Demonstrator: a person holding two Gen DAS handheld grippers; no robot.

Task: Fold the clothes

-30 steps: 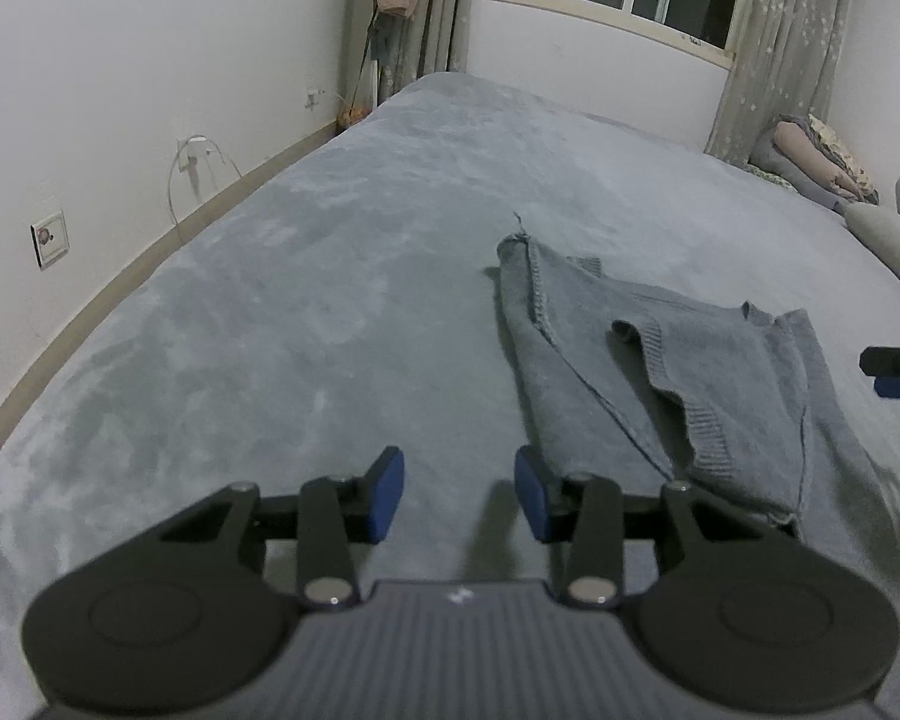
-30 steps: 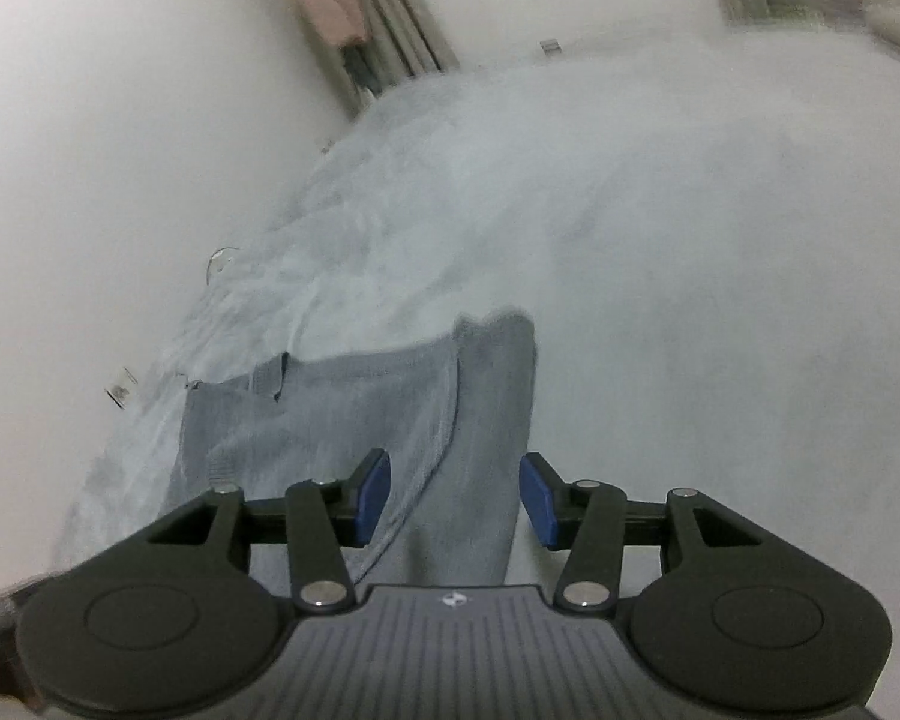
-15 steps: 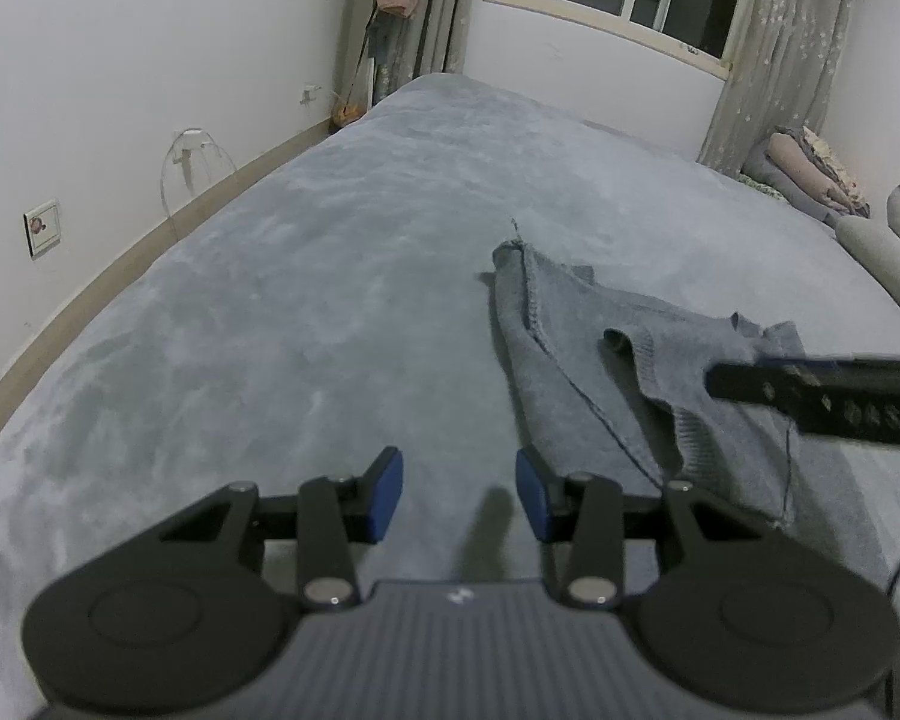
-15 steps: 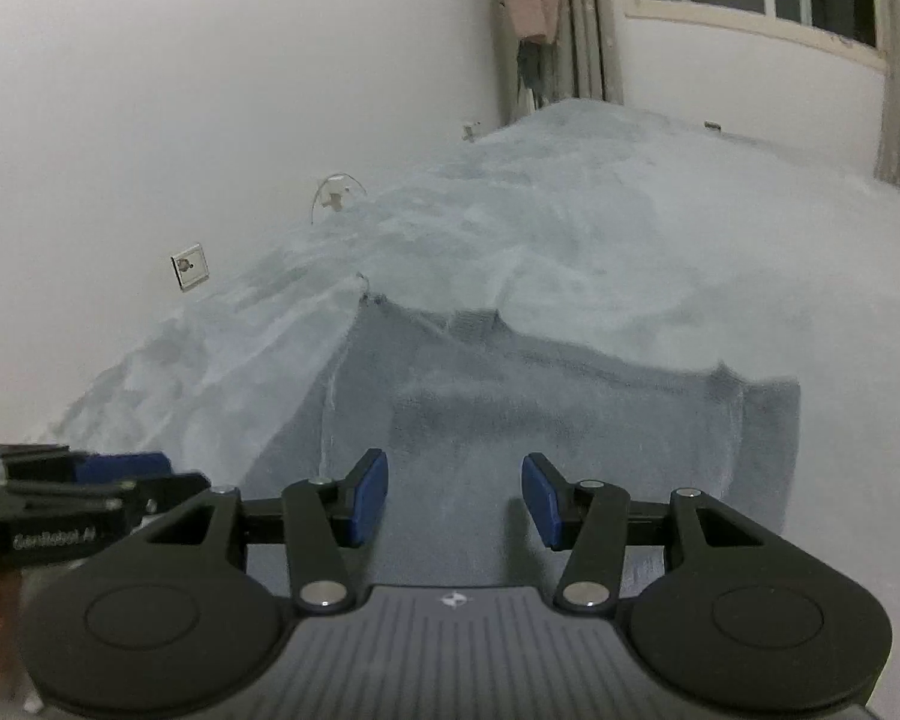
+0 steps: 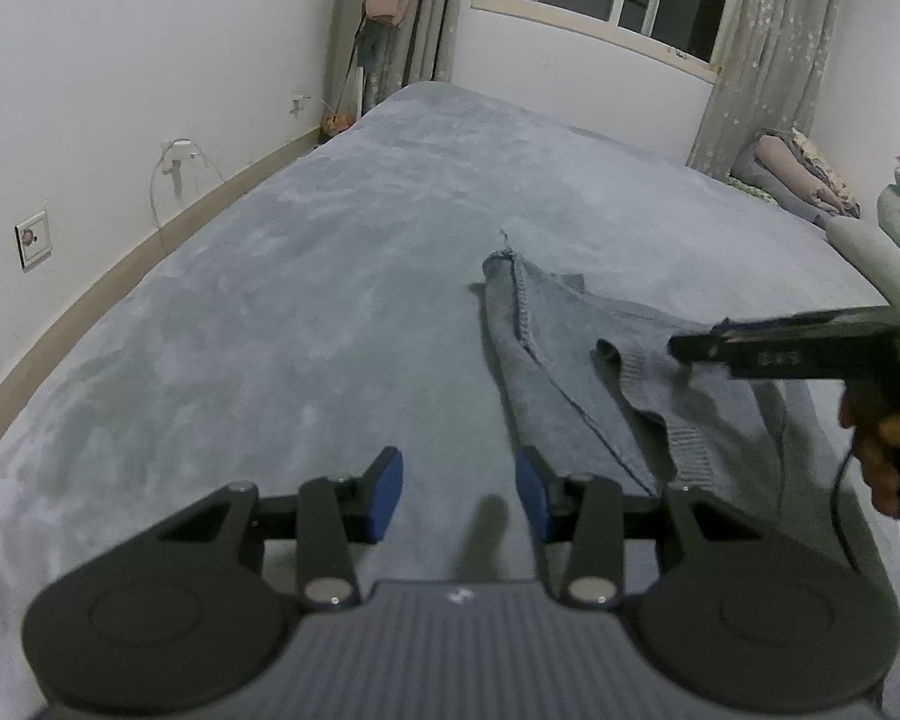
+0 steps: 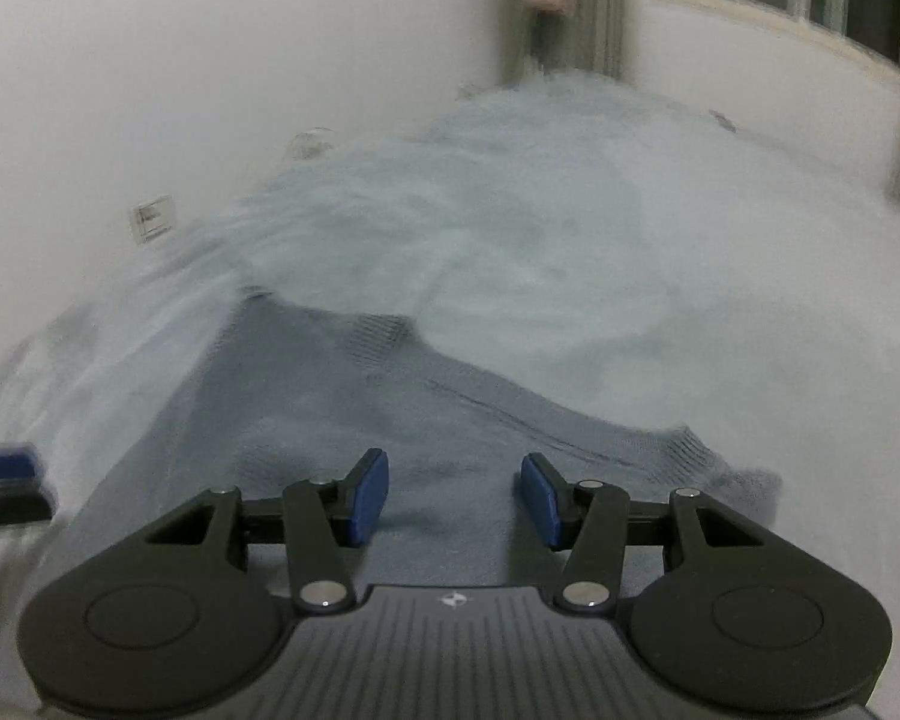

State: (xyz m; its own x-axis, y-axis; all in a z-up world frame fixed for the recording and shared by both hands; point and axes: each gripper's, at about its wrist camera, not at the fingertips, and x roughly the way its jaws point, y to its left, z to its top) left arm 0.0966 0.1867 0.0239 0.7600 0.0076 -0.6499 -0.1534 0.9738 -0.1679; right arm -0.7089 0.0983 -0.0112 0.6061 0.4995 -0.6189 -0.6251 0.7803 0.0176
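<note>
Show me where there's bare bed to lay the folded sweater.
Free: the wide stretch of grey bedspread between the wall and the grey sweater, and beyond it toward the window. Crowded: the right edge, with stacked bedding and the right tongs over the sweater.

Right tongs [image 6: 455, 495] gape empty above grey sweater [image 6: 330, 420] on bed [image 6: 630, 252].

Slate-grey ribbed knit sweater [image 5: 576, 360] on paler grey plush bed cover [image 5: 306, 312]; black grippers with blue fingertip pads [image 6: 369, 495]; white walls [image 5: 120, 60]; beige speckled curtains [image 5: 768, 48].
</note>
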